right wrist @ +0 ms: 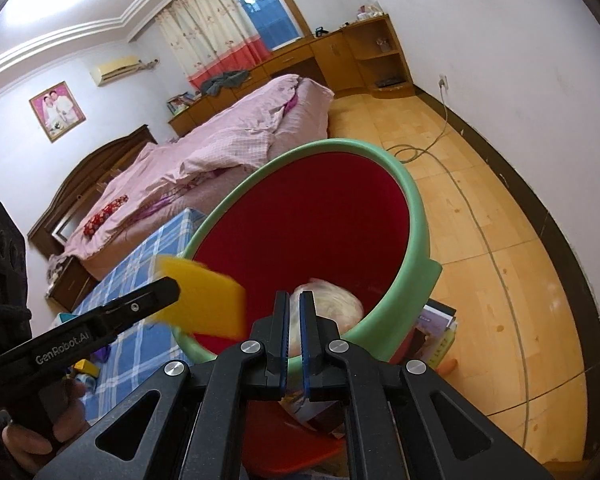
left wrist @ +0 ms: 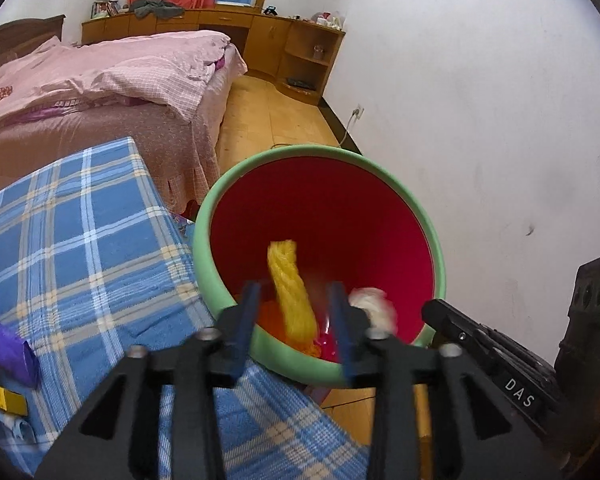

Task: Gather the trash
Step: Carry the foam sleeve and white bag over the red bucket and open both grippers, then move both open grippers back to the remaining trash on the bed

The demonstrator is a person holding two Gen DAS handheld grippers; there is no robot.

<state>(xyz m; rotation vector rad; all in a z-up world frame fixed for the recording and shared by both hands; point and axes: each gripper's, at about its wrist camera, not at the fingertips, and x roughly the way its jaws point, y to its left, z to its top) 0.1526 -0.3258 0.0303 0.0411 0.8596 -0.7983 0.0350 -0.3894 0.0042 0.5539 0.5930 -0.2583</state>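
The left claw (left wrist: 296,312) hangs over the near rim of the green bin (left wrist: 404,196), its two blue-lined fingers spread wide apart. Between them, just ahead of the tips, a yellow sponge (left wrist: 290,292) shows blurred inside the bin's red liner; neither finger touches it. Below it lies orange trash (left wrist: 270,316), and just to the right of the right finger sits a white crumpled wad (left wrist: 374,306). To the left of this claw stretches the blue plaid cloth (left wrist: 80,240) on the counter, with a purple wrapper (left wrist: 4,352) at its far left edge.

The right claw (right wrist: 294,316) points into the same bin (right wrist: 418,216) from its other side, fingers drawn almost together with only a thin slit between them and nothing caught there. Straight ahead of its tips, low in the bin, rests the white wad (right wrist: 332,300). To its left the sponge (right wrist: 204,300) appears as a flat yellow slab, just off the tip of the left claw (right wrist: 168,292) reaching in from that side. To the right of the right claw and below the bin, a stack of books (right wrist: 436,332) sits on the wooden floor (right wrist: 480,220).
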